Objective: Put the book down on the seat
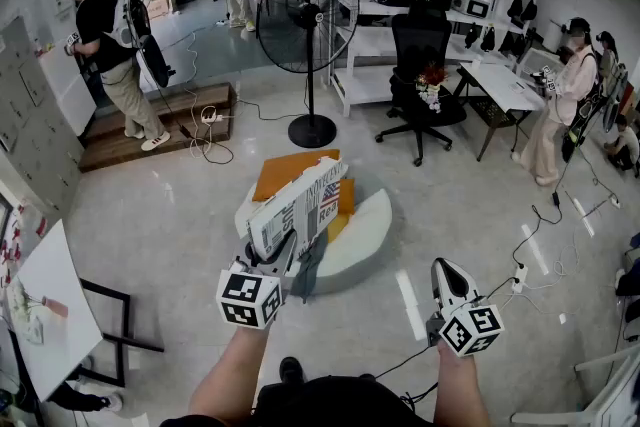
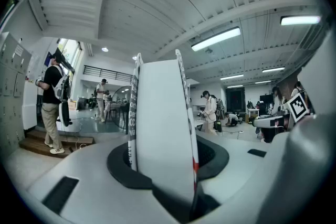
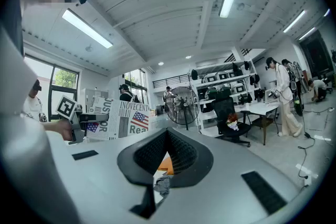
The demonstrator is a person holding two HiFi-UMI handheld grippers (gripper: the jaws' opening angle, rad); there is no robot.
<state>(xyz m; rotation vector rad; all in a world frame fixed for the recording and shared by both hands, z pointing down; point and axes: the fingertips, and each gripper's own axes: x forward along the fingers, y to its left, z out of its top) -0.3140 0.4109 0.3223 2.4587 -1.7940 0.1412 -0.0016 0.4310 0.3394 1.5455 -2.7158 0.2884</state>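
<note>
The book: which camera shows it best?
The head view: the whole book shows, clamped in the left gripper above the seat. The left gripper view sees only its edge between the jaws; the right gripper view catches its printed cover, small, at the side.

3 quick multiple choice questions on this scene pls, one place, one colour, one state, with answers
1. Where is the newsprint-patterned book? A in the air, clamped in the left gripper; B lying flat on the round pale seat; C in the right gripper.
2. What colour is the flat pad on the seat? A green; B orange; C blue.
3. How do the right gripper's jaws stand? A wide apart; B shut on the book; C together, empty.
Answers: 1 A, the left jaws pinch its lower edge; 2 B, orange shows beyond the book; 3 C, its view shows the pads meeting, nothing between.
</note>
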